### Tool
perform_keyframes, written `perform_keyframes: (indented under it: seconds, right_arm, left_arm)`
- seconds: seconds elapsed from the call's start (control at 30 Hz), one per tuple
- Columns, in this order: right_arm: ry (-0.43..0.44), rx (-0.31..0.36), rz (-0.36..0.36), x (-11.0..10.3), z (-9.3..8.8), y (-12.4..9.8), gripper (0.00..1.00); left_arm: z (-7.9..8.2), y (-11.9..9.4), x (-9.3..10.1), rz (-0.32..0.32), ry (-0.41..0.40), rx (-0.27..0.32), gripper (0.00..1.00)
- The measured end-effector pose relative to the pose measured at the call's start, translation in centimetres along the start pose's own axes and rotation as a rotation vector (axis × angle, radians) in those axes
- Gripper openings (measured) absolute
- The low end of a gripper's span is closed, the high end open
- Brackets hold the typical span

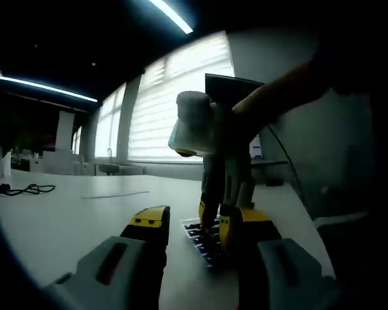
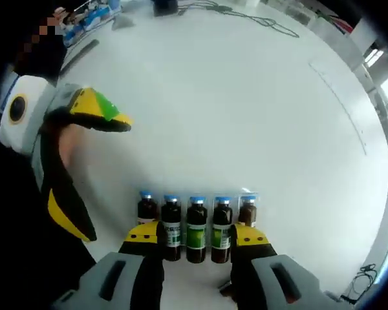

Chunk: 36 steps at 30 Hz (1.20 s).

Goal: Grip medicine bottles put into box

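The right tool (image 2: 197,237) hangs open above a row of five medicine bottles (image 2: 196,221) on the white tabletop (image 2: 246,110), while the left tool (image 1: 200,229) gapes empty nearby.

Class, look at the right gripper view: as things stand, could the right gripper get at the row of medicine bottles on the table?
Probably yes. The right gripper is open, its jaws either side of the row of medicine bottles, which stand upright on the white table. Nothing lies between. The left gripper hangs off to one side, clear of them.
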State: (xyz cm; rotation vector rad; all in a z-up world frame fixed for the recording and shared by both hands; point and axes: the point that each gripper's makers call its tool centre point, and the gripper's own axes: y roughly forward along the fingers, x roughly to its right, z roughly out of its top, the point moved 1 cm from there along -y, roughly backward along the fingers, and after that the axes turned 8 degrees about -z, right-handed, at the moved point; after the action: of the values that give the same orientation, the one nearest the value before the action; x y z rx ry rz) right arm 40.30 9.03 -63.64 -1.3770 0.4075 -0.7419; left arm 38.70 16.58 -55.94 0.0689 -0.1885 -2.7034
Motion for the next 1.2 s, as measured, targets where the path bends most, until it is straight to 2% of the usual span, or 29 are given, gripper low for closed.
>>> perform_keyframes:
  seconds: [0.27,0.53,0.97,1.2]
  right_arm:
    - [0.216,-0.030,-0.038,0.6,0.8,0.2,0.37]
    - [0.423,-0.092,-0.071,0.7,0.5,0.5,0.37]
    - [0.658,-0.122,-0.107,0.4,0.0,0.5,0.37]
    - [0.720,-0.148,-0.116,0.2,-0.9,0.3,0.37]
  left_arm:
    - [0.0,-1.0,0.5,0.000,0.023,-0.008,0.32]
    - [-0.1,-1.1,0.3,-0.001,0.007,-0.008,0.32]
    - [-1.0,-1.1,0.4,0.000,0.003,-0.049,0.32]
    - [-1.2,-1.1,0.2,0.012,0.001,-0.062,0.32]
